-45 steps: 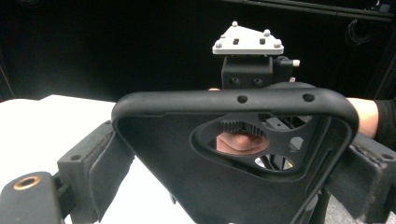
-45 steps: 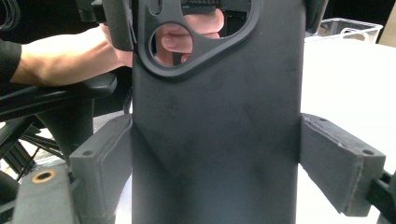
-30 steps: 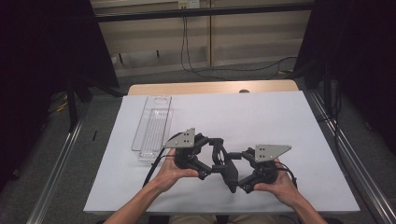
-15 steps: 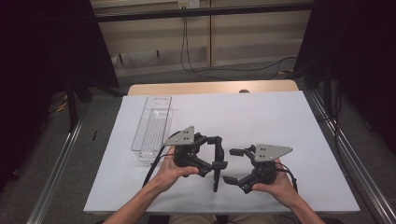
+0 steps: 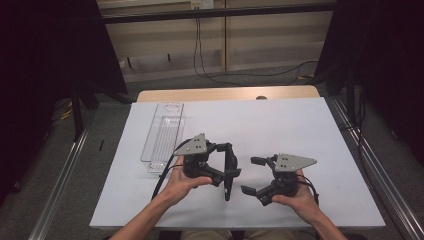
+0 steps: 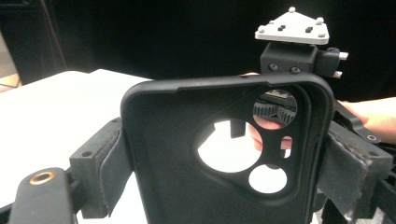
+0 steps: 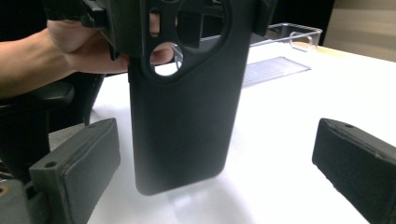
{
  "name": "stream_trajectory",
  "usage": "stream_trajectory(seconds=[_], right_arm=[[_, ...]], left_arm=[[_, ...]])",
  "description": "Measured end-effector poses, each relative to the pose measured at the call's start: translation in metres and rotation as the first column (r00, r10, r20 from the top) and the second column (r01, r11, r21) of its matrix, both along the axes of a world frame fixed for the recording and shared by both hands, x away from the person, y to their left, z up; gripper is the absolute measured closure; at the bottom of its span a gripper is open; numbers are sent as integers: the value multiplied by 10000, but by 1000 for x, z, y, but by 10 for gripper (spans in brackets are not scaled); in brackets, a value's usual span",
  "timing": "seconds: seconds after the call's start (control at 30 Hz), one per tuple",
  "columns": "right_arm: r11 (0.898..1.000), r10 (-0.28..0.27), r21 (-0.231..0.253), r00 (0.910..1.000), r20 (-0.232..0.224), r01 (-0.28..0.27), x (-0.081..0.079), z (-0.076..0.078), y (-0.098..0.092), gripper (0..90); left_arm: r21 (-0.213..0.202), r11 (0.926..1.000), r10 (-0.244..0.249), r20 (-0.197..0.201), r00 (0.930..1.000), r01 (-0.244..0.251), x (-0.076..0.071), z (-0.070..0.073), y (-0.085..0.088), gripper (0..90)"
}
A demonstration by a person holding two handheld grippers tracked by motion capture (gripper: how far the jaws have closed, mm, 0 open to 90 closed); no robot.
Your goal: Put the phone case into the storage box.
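Phone case (image 7: 184, 107), matte black with rounded corners and a camera cut-out of several round holes, hangs upright just above the white table sheet (image 5: 280, 125), clamped across its upper sides by the left gripper (image 5: 227, 172). Grey, felt-like pads (image 6: 343, 170) press both edges of the case. Beyond it, to the left, a clear plastic tray (image 5: 162, 137), long and ribbed, lies flat on the sheet. Right gripper (image 5: 255, 176) stands apart from the case; its jaws have just been opening and now gape wide with nothing between them. Its pads (image 7: 81, 168) are blocky and coarse-faced.
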State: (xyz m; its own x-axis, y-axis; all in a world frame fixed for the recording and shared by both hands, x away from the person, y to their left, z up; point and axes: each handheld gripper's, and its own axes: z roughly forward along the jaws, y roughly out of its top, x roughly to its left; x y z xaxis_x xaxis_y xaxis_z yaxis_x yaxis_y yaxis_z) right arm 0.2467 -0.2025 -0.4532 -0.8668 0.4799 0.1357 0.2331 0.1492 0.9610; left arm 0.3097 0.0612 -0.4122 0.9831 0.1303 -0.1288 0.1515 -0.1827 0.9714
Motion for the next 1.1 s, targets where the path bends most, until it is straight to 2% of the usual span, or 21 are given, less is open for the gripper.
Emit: stream_trajectory(seconds=[0.13,0.2,0.27,0.4,0.43,0.47,0.67,0.83,0.97,1.03,1.07,1.1], right_arm=[[9989,-464,-67,9989,18,465,0,-1,-3,10],[9965,-826,-90,9966,-36,825,0,0,-6,16],[9954,-955,-77,9954,-97,954,0,-1,-9,20],[9875,-1577,-127,9870,-306,1574,1,-1,-14,22],[9859,-1672,-152,9857,-219,1669,1,-1,-16,22],[9849,-1726,-164,9848,-204,1723,1,-1,-17,22],[9683,-2494,-203,9682,-179,2490,2,0,-20,22],[9614,-2740,-243,9617,75,2741,1,1,-21,21],[9554,-2950,-103,9555,55,2951,-1,3,-25,15],[9464,-3228,-97,9464,87,3229,-2,4,-28,14],[9448,-3272,-118,9449,85,3273,-3,4,-30,14],[9432,-3318,-142,9433,81,3319,-4,3,-32,13]], left_arm=[[240,9993,276,47,9996,-277,0,1,2,141],[15,9991,431,-25,9991,-431,-1,1,2,141],[210,9981,570,79,9983,-572,0,3,4,141],[179,9955,931,251,9953,-936,1,5,8,141],[61,9946,1030,207,9945,-1031,1,5,9,141],[249,9930,1147,283,9930,-1154,1,6,11,141],[75,9886,1505,225,9884,-1507,5,7,16,141],[32,9805,1965,187,9803,-1965,6,8,20,141],[-19,9785,2061,268,9782,-2062,7,9,25,141],[-44,9758,2188,244,9755,-2188,7,10,27,141],[-26,9735,2288,250,9731,-2288,7,10,27,141],[-20,9742,2257,288,9738,-2257,7,10,28,141]])
